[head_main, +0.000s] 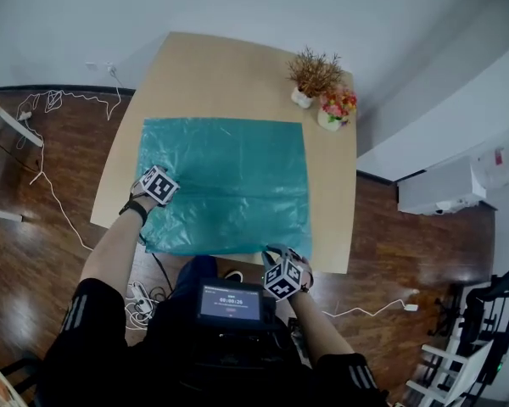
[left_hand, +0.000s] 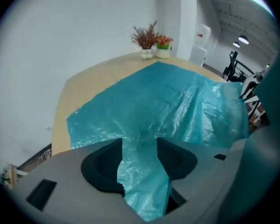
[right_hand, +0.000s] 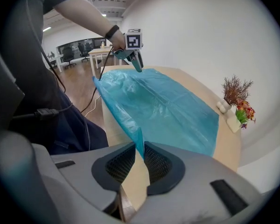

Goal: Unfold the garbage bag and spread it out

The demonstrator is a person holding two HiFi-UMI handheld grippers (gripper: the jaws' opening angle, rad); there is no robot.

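- Bag [head_main: 225, 181], teal, thin and wrinkled, spread almost flat over middle and near part of bench [head_main: 212, 66]
- One long crease across bag, nearer its front edge
- Bag's left edge close to bench's left edge; bare bench along right side and at far end
- Left gripper [left_hand: 139, 143] over near-left corner of bag, pointing steeply down
- Left gripper jaws wide apart; strip of bag film loose between them, draped back over gripper body, pads not clamping it
- Right gripper [right_hand: 140, 146] at near-right corner of bag, by bench's front edge, also pointing steeply down
- Right gripper jaws nearly together, clamped at tips on bag's corner edge; bare bench visible through narrow gap behind tips
- In right gripper view: bag's front edge raised off bench as a low ridge from right gripper across to left gripper; rest of film flat on bench beyond
- In left gripper view: right side of bag bunched and lifted a little, far part flat
- Dry plant [head_main: 312, 76] and flowers [head_main: 338, 108], each in white pot, side by side at far-right corner of bench, apart from bag
- Black wristband [head_main: 136, 209] on arm behind left gripper
- Lit screen [head_main: 230, 302] at person's chest, just below bench's front edge in head view
- White cable [head_main: 51, 102] loose on wood floor [head_main: 25, 270] left of bench
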